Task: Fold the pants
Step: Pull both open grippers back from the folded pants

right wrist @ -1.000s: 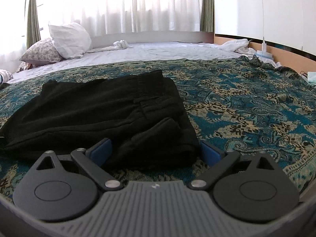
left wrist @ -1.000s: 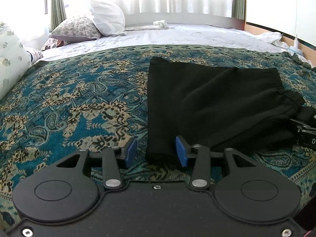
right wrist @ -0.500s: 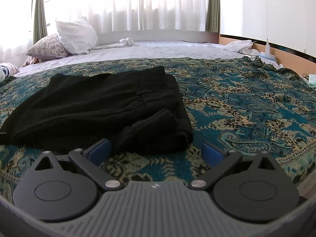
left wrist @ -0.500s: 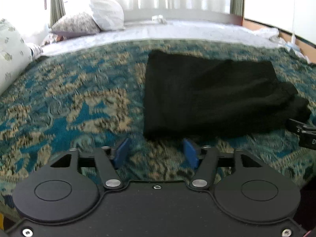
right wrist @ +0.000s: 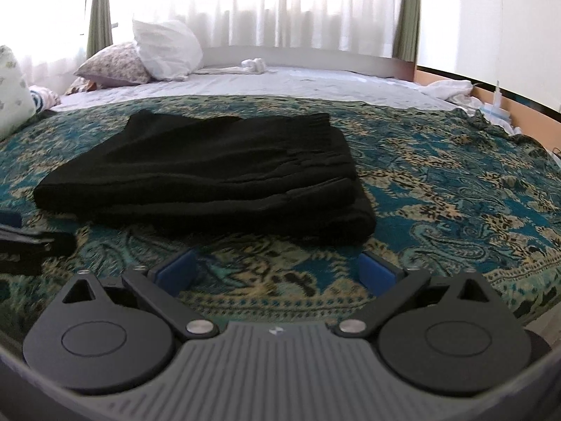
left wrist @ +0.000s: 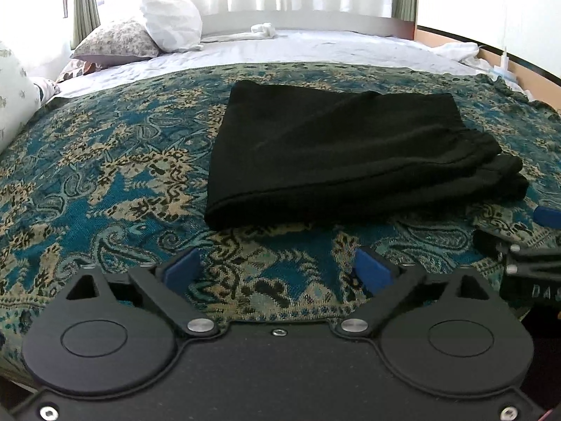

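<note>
Black pants point(left wrist: 336, 154) lie folded in a flat rectangle on a teal and beige patterned bedspread point(left wrist: 105, 182). They also show in the right wrist view point(right wrist: 210, 179). My left gripper point(left wrist: 278, 272) is open and empty, a little short of the pants' near edge. My right gripper point(right wrist: 278, 270) is open and empty, also just short of the near edge. The right gripper's tip shows at the right edge of the left wrist view point(left wrist: 526, 252). The left gripper's tip shows at the left edge of the right wrist view point(right wrist: 28, 242).
White sheet point(left wrist: 315, 49) covers the far part of the bed. Two pillows point(left wrist: 154, 31) lean at the back left, another pillow point(left wrist: 14, 98) at the left. A curtained window point(right wrist: 280, 7) is behind. A wooden bed edge point(right wrist: 491, 98) runs on the right.
Both grippers have pulled back from the pants' near edge. The left jaws, narrow around the fold a second ago, have opened wide. The pants lie released and flatter.
</note>
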